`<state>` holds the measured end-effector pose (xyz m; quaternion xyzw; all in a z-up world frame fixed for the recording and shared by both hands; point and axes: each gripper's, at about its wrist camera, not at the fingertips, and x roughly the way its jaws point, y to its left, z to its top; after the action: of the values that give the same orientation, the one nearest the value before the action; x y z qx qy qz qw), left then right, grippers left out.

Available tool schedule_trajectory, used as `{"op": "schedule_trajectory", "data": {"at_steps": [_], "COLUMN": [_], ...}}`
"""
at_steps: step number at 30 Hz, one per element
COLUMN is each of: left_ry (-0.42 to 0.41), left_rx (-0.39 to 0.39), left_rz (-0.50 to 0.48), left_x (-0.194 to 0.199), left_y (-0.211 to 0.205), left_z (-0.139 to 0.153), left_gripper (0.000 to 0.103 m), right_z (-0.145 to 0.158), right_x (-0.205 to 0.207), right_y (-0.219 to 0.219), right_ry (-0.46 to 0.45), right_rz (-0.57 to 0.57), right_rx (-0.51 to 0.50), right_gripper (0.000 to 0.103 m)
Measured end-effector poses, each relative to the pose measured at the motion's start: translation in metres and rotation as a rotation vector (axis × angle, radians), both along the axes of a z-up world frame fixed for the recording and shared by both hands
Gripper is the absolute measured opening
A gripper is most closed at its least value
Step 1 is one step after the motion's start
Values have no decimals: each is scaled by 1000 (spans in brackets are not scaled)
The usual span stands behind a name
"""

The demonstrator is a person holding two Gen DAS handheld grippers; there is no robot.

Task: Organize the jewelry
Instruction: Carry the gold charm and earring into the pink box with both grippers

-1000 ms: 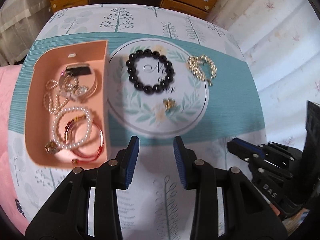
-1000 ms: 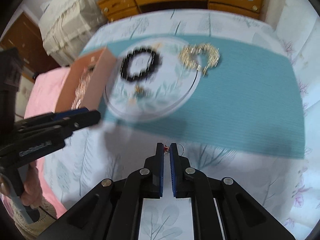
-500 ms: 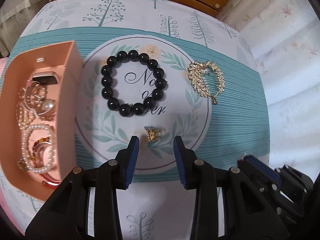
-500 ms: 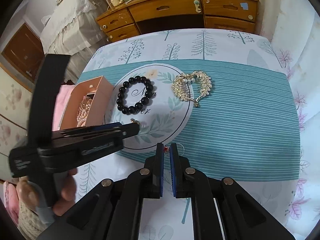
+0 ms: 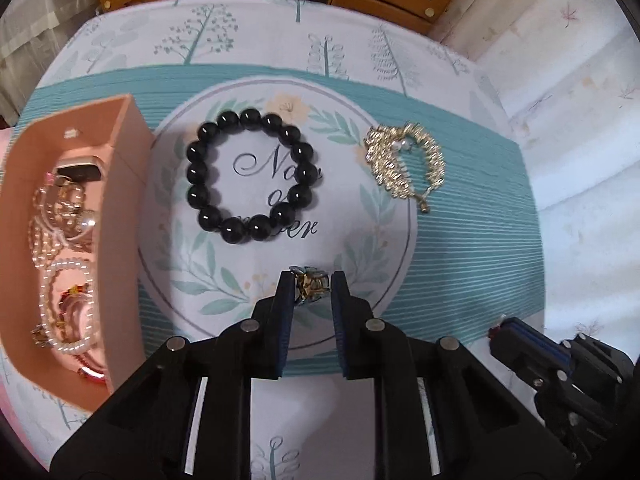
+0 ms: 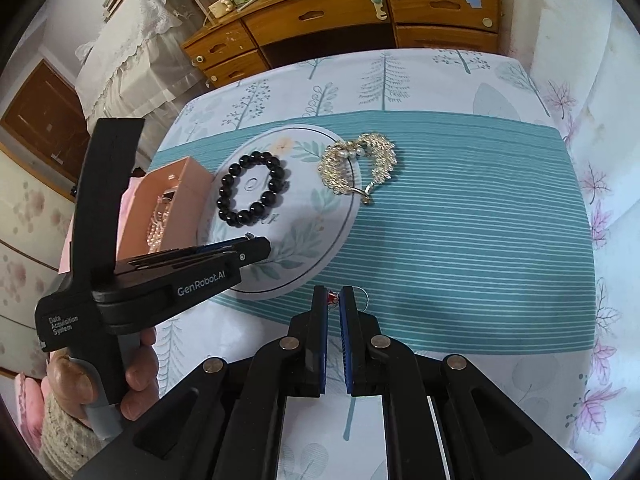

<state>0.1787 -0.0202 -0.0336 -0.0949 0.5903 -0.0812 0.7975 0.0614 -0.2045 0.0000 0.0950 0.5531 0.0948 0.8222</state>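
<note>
My left gripper (image 5: 309,286) has its jaws around a small gold flower charm (image 5: 310,285) on the round printed mat (image 5: 200,280), with small gaps at the pads. A black bead bracelet (image 5: 252,176) lies beyond it and a gold leaf brooch (image 5: 404,164) to the right. The pink box (image 5: 128,216) at left holds pearl and gold pieces. My right gripper (image 6: 333,299) is shut on a small red-and-silver ring piece (image 6: 332,298), above the near edge of the teal cloth. The left gripper (image 6: 256,246) shows in the right wrist view too.
The table has a tree-print cloth (image 6: 400,76) under a teal striped runner (image 6: 480,216). A wooden dresser (image 6: 360,12) stands behind the table. The right gripper (image 5: 520,340) sits at the lower right of the left wrist view. A hand (image 6: 136,372) holds the left gripper.
My left gripper has moved forward over the mat and its jaws have narrowed around the gold charm. My right gripper has stayed shut on its piece, nearly still.
</note>
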Motion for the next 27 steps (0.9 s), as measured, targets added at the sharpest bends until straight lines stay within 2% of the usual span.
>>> {"op": "schedule_trajectory", "data": {"at_steps": [3, 8, 14, 16, 21, 27], "left_ry": [-29, -109, -188, -206, -185, -97], "left_rx": [-7, 27, 65, 77, 68, 51], "left_rz": [-5, 2, 55, 81, 141, 179], "left_x": [-8, -27, -52, -60, -72, -69], "left_y": [10, 41, 97, 116, 157, 182], "left_z": [21, 68, 118, 126, 113, 66], "left_gripper": [15, 16, 16, 16, 16, 16], "right_z": [12, 44, 88, 98, 99, 62], "right_x": [-1, -1, 13, 21, 38, 53], "right_y": [8, 27, 71, 93, 150, 214], "right_ry": [-18, -53, -102, -110, -84, 10], "right_rz": [14, 48, 111, 142, 224, 305], "right_rx": [-2, 24, 42, 57, 77, 79], "right_gripper": [6, 6, 6, 6, 6, 6]}}
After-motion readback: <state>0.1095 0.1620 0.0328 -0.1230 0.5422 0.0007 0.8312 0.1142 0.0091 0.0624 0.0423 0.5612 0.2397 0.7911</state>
